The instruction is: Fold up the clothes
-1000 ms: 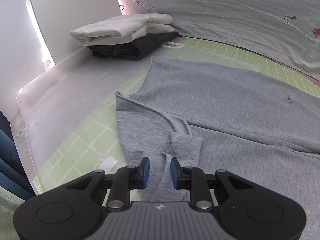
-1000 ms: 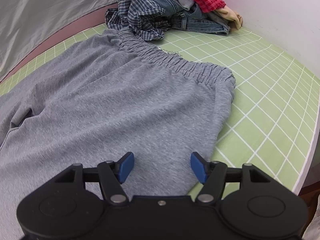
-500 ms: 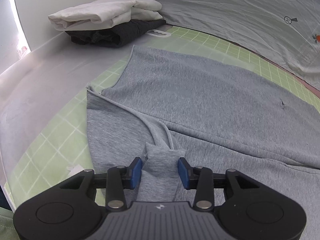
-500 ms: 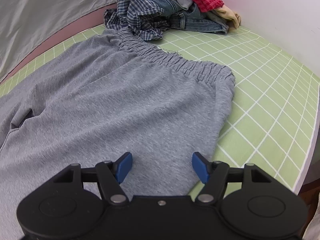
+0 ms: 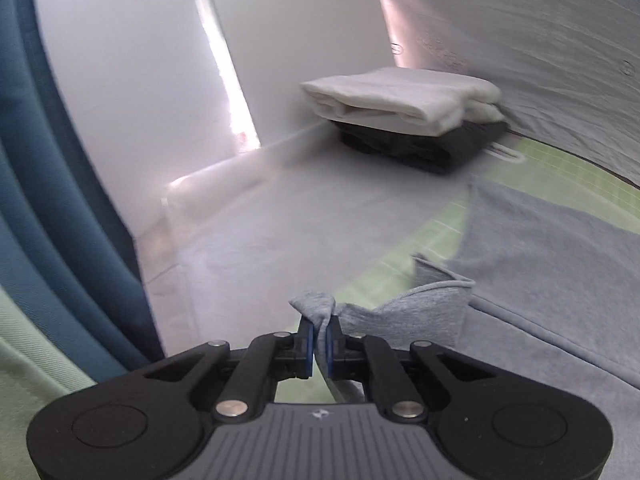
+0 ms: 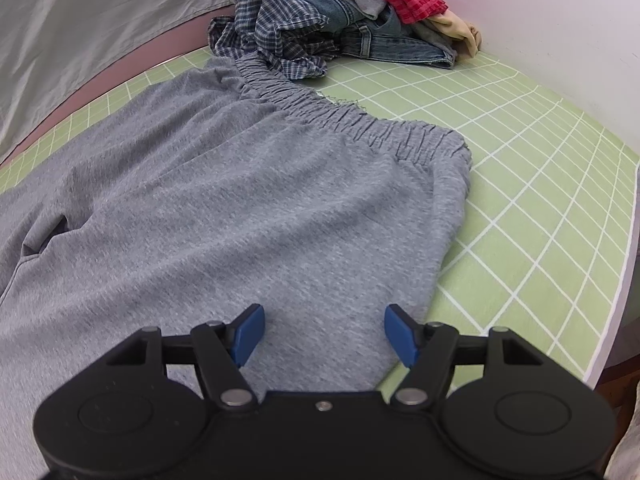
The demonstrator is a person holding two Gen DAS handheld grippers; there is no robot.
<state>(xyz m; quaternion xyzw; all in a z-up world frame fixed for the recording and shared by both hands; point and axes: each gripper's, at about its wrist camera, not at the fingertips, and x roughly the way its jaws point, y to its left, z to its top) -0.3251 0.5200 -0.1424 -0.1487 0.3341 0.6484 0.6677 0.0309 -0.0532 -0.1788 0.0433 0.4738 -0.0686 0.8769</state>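
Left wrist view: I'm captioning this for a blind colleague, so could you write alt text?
The left gripper is closing, its jaws pinching a bunched corner of the grey sweatpants lifted off the green grid mat. Behind, folded white clothes sit on a dark garment.

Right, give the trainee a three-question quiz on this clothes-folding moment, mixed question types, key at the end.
1. True or false: the left gripper has a piece of the grey sweatpants pinched between its blue pads.
2. Multiple choice: what lies directly under the folded white garment by the wall? A) a dark folded garment B) blue jeans C) a red checked cloth
3. Fill in: the right gripper hovers over the sweatpants with its jaws ____.

Key: 1 true, and its jaws are closing on the cloth. 2 A, the dark folded garment. 3 open, nothing between them.
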